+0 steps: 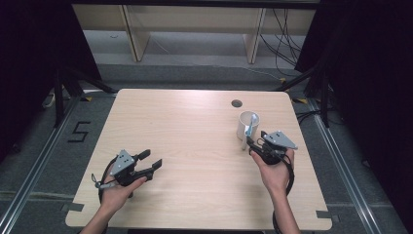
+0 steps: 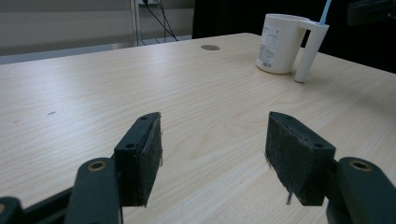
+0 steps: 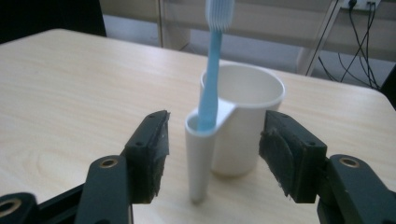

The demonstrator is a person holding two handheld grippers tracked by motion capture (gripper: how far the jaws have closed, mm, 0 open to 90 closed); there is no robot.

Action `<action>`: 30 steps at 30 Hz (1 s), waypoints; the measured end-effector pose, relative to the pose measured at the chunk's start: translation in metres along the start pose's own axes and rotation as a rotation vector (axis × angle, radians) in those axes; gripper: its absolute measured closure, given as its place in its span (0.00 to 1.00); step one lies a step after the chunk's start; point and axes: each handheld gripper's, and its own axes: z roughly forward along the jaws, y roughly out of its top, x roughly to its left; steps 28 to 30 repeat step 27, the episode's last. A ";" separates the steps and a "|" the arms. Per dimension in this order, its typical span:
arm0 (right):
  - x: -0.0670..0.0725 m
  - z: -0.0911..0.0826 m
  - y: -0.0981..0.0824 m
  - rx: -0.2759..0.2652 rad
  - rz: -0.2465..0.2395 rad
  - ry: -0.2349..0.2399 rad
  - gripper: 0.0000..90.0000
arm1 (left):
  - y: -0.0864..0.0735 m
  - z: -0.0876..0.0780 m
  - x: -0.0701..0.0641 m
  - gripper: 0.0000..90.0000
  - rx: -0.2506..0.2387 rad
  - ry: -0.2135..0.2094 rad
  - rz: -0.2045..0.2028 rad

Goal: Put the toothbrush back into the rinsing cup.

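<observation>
A white cup stands upright at the right of the bench in the high view. A blue toothbrush stands bristles up in its hollow handle tube. The right hand-held gripper sits just before the cup with jaws wide apart, the tube between them untouched. The brush top is cut off. At lower left, the left hand-held gripper is open and empty.
</observation>
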 end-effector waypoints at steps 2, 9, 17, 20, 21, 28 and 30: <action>-0.002 -0.006 -0.007 0.027 0.009 0.009 0.47 | 0.000 0.000 0.000 0.40 0.002 0.002 0.002; -0.007 -0.024 -0.034 0.065 0.047 0.007 0.47 | -0.003 0.000 0.001 0.40 0.008 0.012 0.000; -0.011 -0.043 -0.058 0.063 0.039 -0.004 0.47 | -0.005 0.000 0.002 0.40 0.003 0.021 -0.003; -0.012 -0.049 -0.066 0.046 0.026 0.003 0.48 | -0.006 0.001 0.003 0.40 -0.006 0.013 -0.003; -0.014 -0.051 -0.068 0.037 0.013 -0.003 0.48 | -0.006 0.001 0.002 0.40 -0.004 0.014 -0.002; -0.016 -0.057 -0.077 0.033 0.031 -0.022 0.48 | -0.007 0.000 0.003 0.40 -0.005 0.016 0.000; -0.016 -0.057 -0.077 0.033 0.031 -0.022 0.48 | -0.007 0.000 0.003 0.40 -0.005 0.016 0.000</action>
